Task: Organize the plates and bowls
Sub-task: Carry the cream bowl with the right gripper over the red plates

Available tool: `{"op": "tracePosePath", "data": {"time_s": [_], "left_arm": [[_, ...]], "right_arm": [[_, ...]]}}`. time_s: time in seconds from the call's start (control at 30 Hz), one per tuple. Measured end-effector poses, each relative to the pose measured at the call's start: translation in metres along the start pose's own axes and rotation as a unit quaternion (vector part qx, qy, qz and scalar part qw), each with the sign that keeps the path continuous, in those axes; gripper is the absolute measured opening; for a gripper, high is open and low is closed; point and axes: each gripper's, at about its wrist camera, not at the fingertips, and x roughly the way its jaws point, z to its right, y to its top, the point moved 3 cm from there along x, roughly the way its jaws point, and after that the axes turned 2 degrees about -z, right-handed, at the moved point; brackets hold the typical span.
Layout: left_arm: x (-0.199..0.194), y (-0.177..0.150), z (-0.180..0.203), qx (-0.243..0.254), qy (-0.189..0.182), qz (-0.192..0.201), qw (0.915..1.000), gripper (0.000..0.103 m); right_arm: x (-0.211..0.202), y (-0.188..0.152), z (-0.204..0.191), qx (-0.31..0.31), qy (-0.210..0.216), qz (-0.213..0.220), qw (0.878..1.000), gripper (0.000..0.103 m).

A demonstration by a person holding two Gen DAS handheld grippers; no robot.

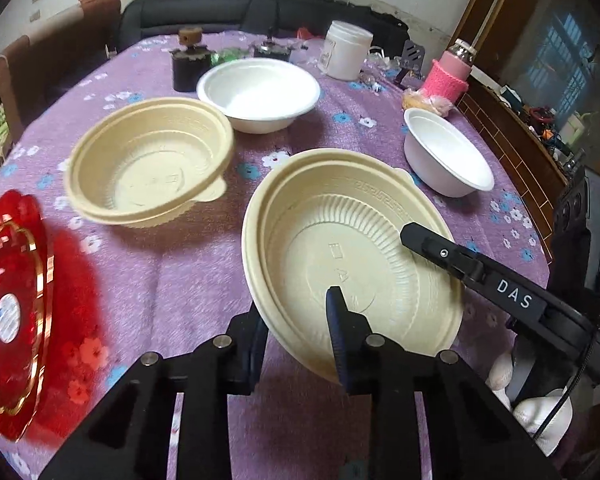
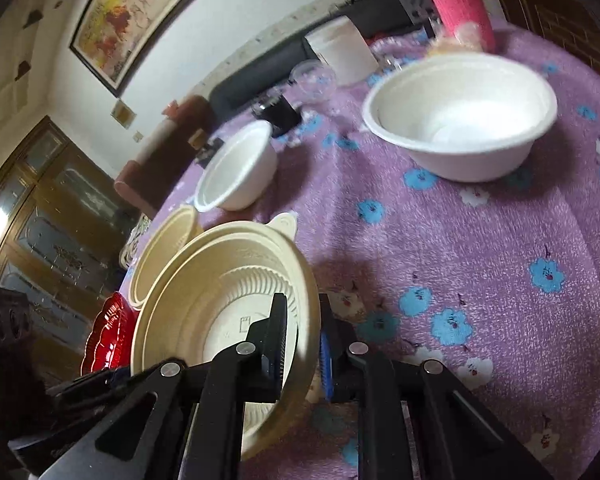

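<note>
My left gripper (image 1: 296,320) and my right gripper (image 2: 302,320) are both shut on the rim of a tilted beige ribbed bowl (image 1: 352,256), one finger inside and one outside; it also shows in the right wrist view (image 2: 204,304). The right gripper (image 1: 432,246) reaches in from the right in the left wrist view. A second beige bowl (image 1: 148,160) sits to the left, also seen in the right wrist view (image 2: 164,248). Two white bowls (image 1: 260,92) (image 1: 444,152) stand farther back, shown too in the right wrist view (image 2: 236,168) (image 2: 464,116). A red plate (image 1: 12,308) lies at the left edge.
The purple flowered tablecloth (image 1: 172,280) covers the table. At the back stand a white jar (image 1: 346,54), a pink-sleeved bottle (image 1: 452,72), a dark cup (image 1: 190,66) and small clutter. A dark sofa (image 1: 240,12) is behind, a wooden cabinet (image 1: 512,136) to the right.
</note>
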Motion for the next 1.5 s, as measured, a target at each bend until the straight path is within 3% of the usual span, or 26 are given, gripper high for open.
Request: {"op": "tracePosePath", "data": {"time_s": [0.13, 0.33, 0.6, 0.77, 0.9, 1.13, 1.23, 1.3, 1.37, 1.5], "left_arm": [[-0.024, -0.011, -0.011, -0.001, -0.007, 0.014, 0.9999, 0.027], [-0.079, -0.025, -0.047, -0.013, -0.009, 0.077, 0.9969, 0.027], [-0.128, -0.034, -0.136, -0.071, 0.053, 0.13, 0.9876, 0.029], [-0.125, -0.035, -0.196, -0.115, 0.096, 0.114, 0.9821, 0.03], [-0.11, -0.037, -0.233, -0.144, 0.107, 0.086, 0.98, 0.031], [-0.087, -0.041, -0.254, -0.163, 0.113, 0.048, 0.979, 0.031], [-0.09, -0.043, -0.255, -0.166, 0.108, 0.049, 0.979, 0.043], [-0.096, -0.041, -0.254, -0.166, 0.11, 0.057, 0.9783, 0.061], [-0.106, -0.04, -0.251, -0.161, 0.117, 0.07, 0.9774, 0.068], [-0.131, -0.046, -0.25, -0.163, 0.114, 0.096, 0.9753, 0.069]], "right_arm": [[-0.019, -0.019, -0.02, 0.001, 0.013, 0.019, 1.0, 0.015], [-0.041, -0.037, -0.083, -0.045, 0.007, 0.035, 0.998, 0.016], [-0.001, -0.049, -0.192, -0.143, 0.031, -0.002, 0.989, 0.016], [0.052, -0.064, -0.24, -0.189, 0.031, -0.043, 0.98, 0.017], [0.091, -0.073, -0.263, -0.211, 0.022, -0.072, 0.975, 0.017], [0.132, -0.078, -0.269, -0.228, -0.008, -0.099, 0.969, 0.017], [0.138, -0.08, -0.271, -0.232, -0.013, -0.107, 0.967, 0.017], [0.144, -0.081, -0.271, -0.238, -0.019, -0.112, 0.964, 0.018], [0.147, -0.083, -0.271, -0.247, -0.025, -0.114, 0.962, 0.019], [0.144, -0.089, -0.273, -0.271, -0.036, -0.104, 0.956, 0.02]]}}
